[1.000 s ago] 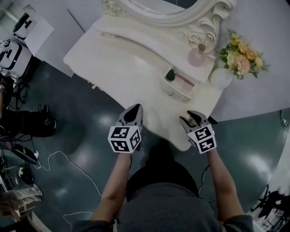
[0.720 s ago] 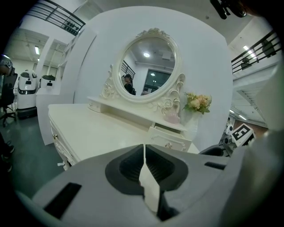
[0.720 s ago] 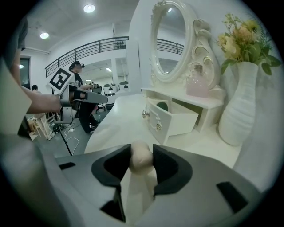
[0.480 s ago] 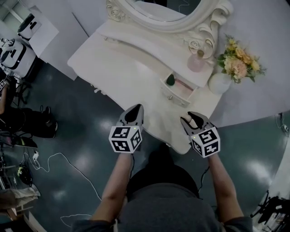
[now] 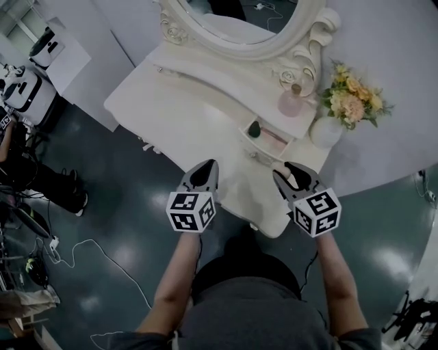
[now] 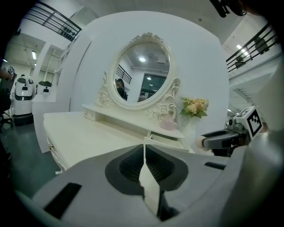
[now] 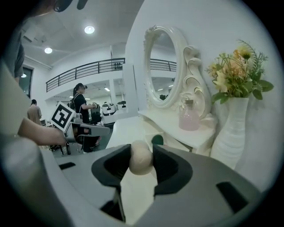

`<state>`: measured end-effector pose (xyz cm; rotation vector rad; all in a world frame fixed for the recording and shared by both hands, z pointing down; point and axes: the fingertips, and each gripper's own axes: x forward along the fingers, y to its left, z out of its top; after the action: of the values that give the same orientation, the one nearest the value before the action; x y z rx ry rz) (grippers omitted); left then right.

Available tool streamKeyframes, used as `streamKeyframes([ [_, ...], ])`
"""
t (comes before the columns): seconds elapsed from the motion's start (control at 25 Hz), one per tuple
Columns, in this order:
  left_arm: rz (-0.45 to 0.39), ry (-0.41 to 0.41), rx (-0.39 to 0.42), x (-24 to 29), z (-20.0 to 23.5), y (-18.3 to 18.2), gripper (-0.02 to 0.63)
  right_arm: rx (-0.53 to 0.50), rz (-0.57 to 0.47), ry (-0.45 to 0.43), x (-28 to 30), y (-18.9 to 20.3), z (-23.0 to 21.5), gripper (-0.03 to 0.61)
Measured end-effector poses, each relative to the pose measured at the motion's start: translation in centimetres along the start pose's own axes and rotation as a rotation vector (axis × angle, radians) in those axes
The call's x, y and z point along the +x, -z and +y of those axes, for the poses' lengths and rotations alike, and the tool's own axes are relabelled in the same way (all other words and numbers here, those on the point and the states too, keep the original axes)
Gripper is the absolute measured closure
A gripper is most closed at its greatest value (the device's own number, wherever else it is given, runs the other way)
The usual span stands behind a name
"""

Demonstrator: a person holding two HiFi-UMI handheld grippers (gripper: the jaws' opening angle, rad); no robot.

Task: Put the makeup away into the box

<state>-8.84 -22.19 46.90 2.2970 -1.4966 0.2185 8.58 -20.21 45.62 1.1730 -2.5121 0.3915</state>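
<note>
My right gripper is shut on a beige, egg-shaped makeup sponge, held above the front right corner of the white dressing table. In the head view the sponge shows between the right gripper's jaws. Ahead of it an open drawer holds a dark green sponge and a pink item. The green sponge shows just beyond the beige one. My left gripper hangs over the table's front edge, shut and empty.
An oval mirror in an ornate white frame stands at the back. A pink bottle sits on the shelf above the drawer, with a white vase of flowers to its right. Machines and cables are on the floor at left.
Both grippers have risen slightly toward the camera, the right one more, with the beige sponge still in its jaws. The table looks a little farther away.
</note>
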Motion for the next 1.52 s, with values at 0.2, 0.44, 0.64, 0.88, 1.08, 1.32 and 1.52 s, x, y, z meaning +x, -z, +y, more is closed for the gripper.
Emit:
streamKeyframes([
  [0.2, -0.017, -0.001, 0.007, 0.2, 0.1, -0.8, 0.597, 0.035, -0.042, 0.014, 0.1, -1.8, -1.0, 0.420],
  [0.44, -0.030, -0.006, 0.003, 0.4, 0.4, -1.5, 0.597, 0.031, -0.077, 0.054, 0.8, -3.7, -2.2, 0.419],
  [0.64, -0.035, -0.007, 0.006, 1.0, 0.6, -2.1, 0.597, 0.038, -0.088, 0.070, 2.0, -4.8, -3.0, 0.419],
  [0.88, -0.025, -0.011, 0.008, 1.9, 0.9, -2.1, 0.597, 0.056, -0.064, 0.079, 3.8, -4.8, -4.0, 0.419],
  [1.08, -0.012, -0.024, -0.006, 2.4, 1.7, -1.7, 0.597, 0.071, -0.029, 0.093, 5.5, -4.1, -5.0, 0.419],
  [1.32, -0.002, -0.043, -0.021, 2.9, 2.6, -1.3, 0.597, 0.063, 0.013, 0.095, 7.5, -3.2, -5.7, 0.416],
  [1.52, 0.006, -0.053, -0.031, 3.1, 3.0, -1.0, 0.597, 0.048, 0.057, 0.093, 8.7, -2.4, -5.6, 0.413],
])
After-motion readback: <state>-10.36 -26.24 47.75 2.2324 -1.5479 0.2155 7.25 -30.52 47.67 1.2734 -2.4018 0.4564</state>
